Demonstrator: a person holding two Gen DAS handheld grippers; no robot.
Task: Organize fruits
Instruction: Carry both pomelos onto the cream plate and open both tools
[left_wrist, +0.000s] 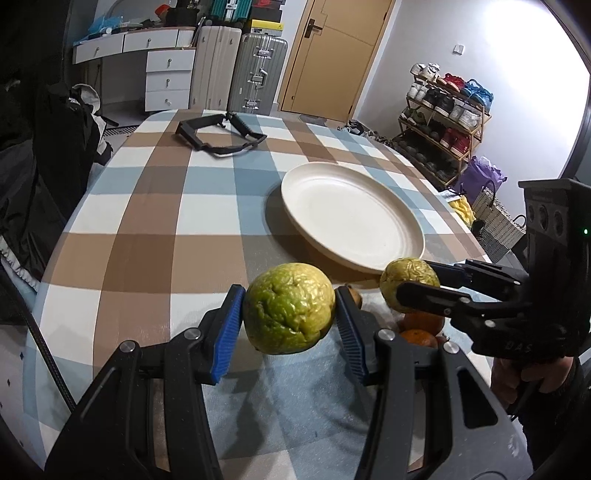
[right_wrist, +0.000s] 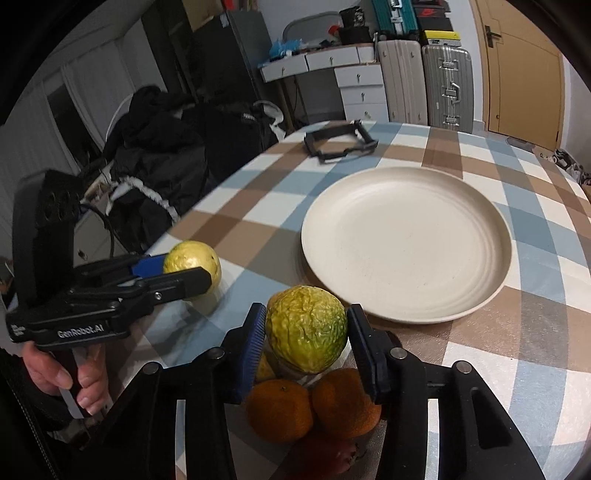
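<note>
While both claws gripped fruit, the scene stood thus:
Plate (right_wrist: 406, 243): bare, on the checked surface (left_wrist: 147, 221).
Left claw (left_wrist: 290, 314): clenched on a green fruit (left_wrist: 290, 306).
Right claw (right_wrist: 306, 338): grasping a wrinkled fruit (right_wrist: 306, 332) above two oranges (right_wrist: 279, 410).

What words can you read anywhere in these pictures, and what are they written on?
"GenRobot.AI": on the side of the left gripper, seen from the right wrist.
"DAS", roughly: faint raised letters on the right gripper, uncertain.
Small white label on the left gripper's rear end: too small to read.
Marks on the yellow box: too small.
</note>
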